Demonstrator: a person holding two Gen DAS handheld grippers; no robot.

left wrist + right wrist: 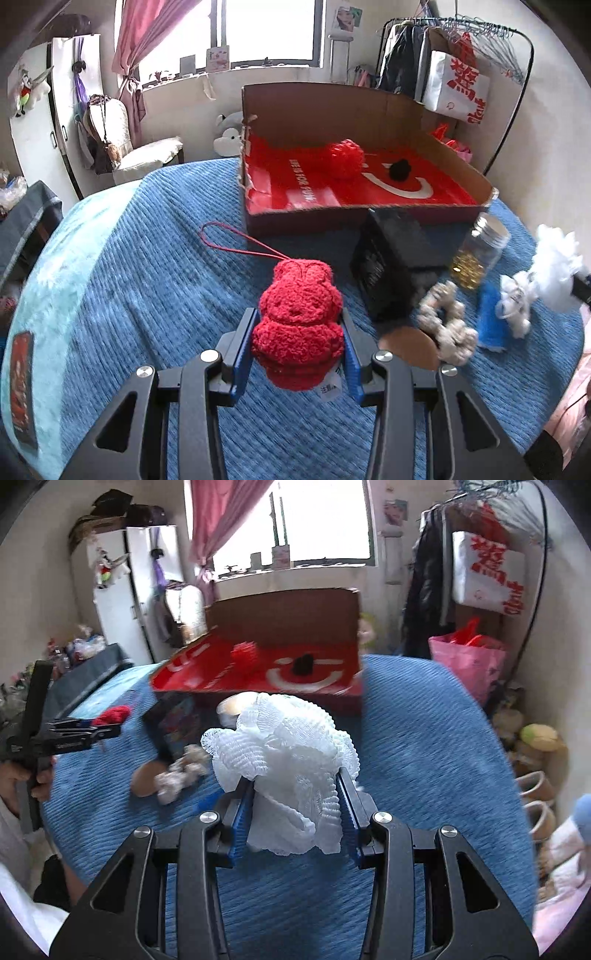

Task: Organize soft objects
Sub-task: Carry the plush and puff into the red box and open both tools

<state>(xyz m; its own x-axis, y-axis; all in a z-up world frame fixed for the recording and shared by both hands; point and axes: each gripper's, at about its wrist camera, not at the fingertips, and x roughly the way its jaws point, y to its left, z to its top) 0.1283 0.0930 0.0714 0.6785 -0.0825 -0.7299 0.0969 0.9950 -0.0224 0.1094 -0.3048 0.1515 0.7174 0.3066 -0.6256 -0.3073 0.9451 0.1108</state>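
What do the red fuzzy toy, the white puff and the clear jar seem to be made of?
Red fuzzy toy: looks like looped chenille yarn, matte, with a nubby pile. White puff: likely gathered nylon mesh, with fine netting and ruffles showing. Clear jar: glass or clear plastic, I cannot tell which, glossy, with a ribbed silvery lid.

Red fuzzy toy (299, 328), white mesh pouf (291, 760), blue ribbed blanket (166, 258).

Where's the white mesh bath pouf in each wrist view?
Left wrist: white mesh bath pouf at the far right edge, mid-height, past the glass jar.
Right wrist: pouf at centre, clamped in the right gripper.
Shared landmark: the red-lined cardboard box on the blue bedspread, upper centre in both views, with a red pom-pom inside.
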